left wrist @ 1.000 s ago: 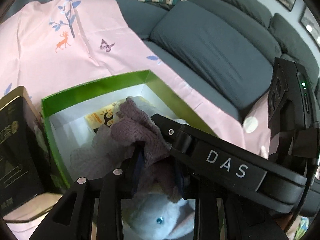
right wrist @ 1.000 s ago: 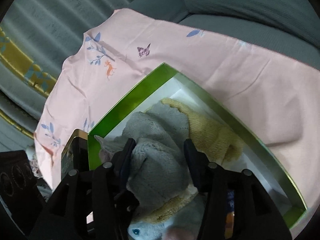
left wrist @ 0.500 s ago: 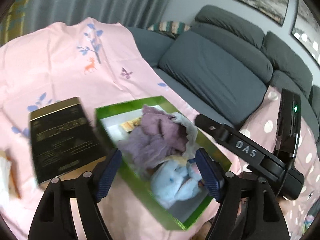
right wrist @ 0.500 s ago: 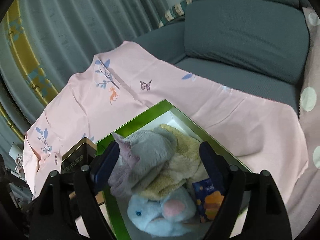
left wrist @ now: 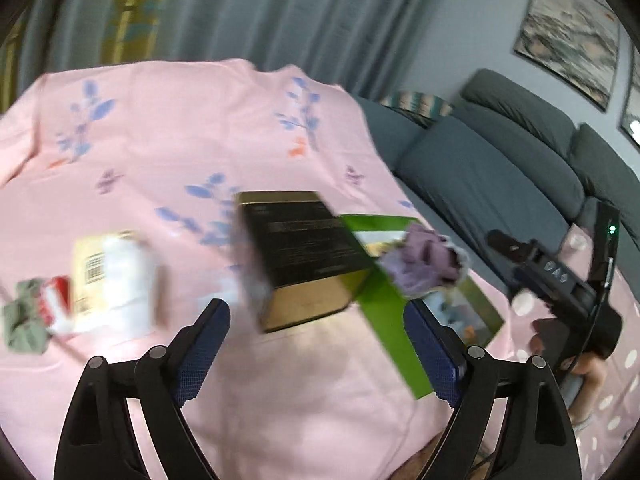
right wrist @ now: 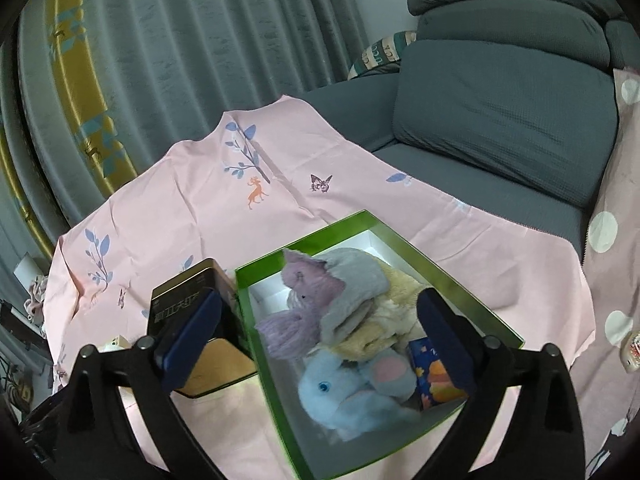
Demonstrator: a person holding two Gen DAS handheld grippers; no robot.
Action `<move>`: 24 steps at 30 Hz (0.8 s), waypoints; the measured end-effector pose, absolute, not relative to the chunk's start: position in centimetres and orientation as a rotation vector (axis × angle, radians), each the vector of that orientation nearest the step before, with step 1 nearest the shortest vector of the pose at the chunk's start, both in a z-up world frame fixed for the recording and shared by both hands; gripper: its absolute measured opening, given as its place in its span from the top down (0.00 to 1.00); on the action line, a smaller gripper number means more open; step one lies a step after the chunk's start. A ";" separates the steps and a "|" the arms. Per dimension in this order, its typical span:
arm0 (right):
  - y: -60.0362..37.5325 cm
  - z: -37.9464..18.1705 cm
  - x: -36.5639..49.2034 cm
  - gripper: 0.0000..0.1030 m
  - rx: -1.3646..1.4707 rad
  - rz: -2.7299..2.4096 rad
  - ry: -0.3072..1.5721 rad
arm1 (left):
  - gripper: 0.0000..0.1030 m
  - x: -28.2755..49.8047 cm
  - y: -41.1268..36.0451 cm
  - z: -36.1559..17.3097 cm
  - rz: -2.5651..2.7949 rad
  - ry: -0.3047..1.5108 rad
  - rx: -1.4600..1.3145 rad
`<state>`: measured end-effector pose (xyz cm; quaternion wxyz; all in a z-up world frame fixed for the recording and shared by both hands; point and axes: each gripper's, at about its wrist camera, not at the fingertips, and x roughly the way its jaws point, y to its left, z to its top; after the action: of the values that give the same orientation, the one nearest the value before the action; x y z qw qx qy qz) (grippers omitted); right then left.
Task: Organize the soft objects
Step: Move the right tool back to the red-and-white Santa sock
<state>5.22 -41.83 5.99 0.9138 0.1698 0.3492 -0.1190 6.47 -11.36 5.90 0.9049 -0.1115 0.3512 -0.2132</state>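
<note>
Right wrist view: green box on the pink sheet, holding a blue plush rabbit and purple knit; right gripper and left gripper fingers spread wide, empty.

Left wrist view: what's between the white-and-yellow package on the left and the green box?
The black-and-gold box, in the left wrist view. It sits on the pink cloth between the white-and-yellow package and the green box, up against the latter's near wall.
</note>
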 end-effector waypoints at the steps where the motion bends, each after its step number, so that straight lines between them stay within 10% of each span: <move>1: -41.4 6.1 5.1 0.02 0.347 -0.235 0.715 | 0.14 6.3 -10.5 5.7 -0.419 0.722 -0.234; 24: -19.7 4.9 7.5 0.02 0.221 0.370 0.884 | 0.14 1.9 13.6 -3.3 0.237 0.758 -0.442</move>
<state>7.54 -19.73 4.92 0.8814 0.1061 0.4246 0.1776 1.90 13.60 -3.31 0.8986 -0.2134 0.3659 0.1143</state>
